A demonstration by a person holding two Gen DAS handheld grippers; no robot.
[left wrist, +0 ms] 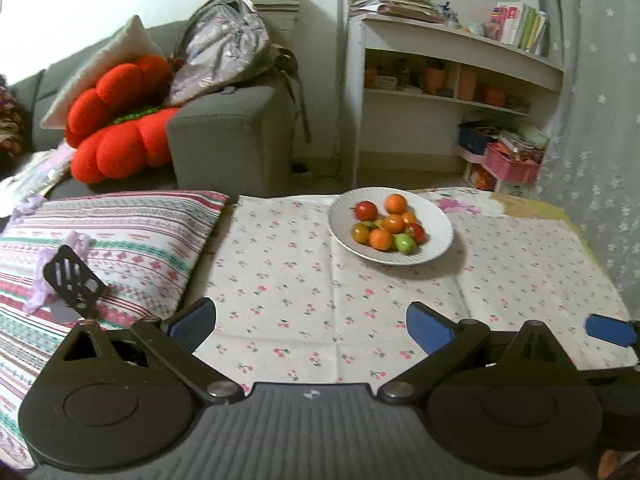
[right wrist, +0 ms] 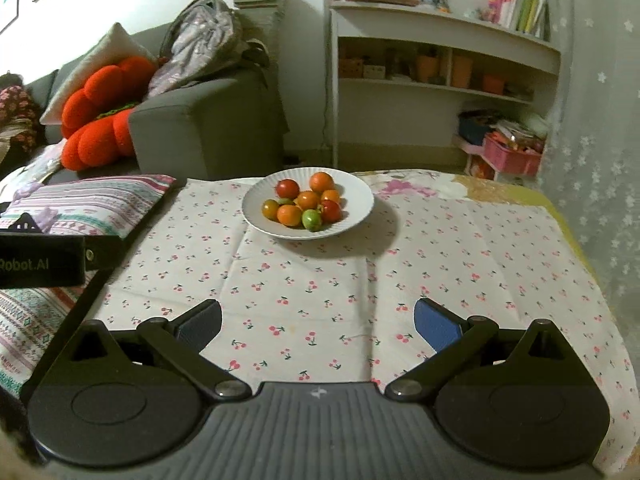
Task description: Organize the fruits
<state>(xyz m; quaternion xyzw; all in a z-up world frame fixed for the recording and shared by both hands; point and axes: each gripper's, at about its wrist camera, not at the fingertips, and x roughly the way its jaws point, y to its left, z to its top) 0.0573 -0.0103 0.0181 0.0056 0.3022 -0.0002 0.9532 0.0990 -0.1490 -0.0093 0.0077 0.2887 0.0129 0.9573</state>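
Surroundings: a striped pillow (left wrist: pixel 100 236) is lying left of the cherry-print cloth (left wrist: pixel 320 300); a grey sofa (left wrist: pixel 228 136) with a red flower cushion (left wrist: pixel 116 120) and a white bookshelf (left wrist: pixel 452 80) are standing behind.
In the way: nothing is sitting on the cloth between either gripper and the plate.
Fruits: the small red, orange and green fruits (right wrist: pixel 304 204) are piling together on the white plate (right wrist: pixel 256 216) at the far end of the cloth.
Left gripper (left wrist: pixel 312 326): jaws spread wide, holding nothing, hovering well short of the plate, which is lying ahead and to the right.
Right gripper (right wrist: pixel 318 324): also gaping empty, the plate sitting straight ahead, well apart.
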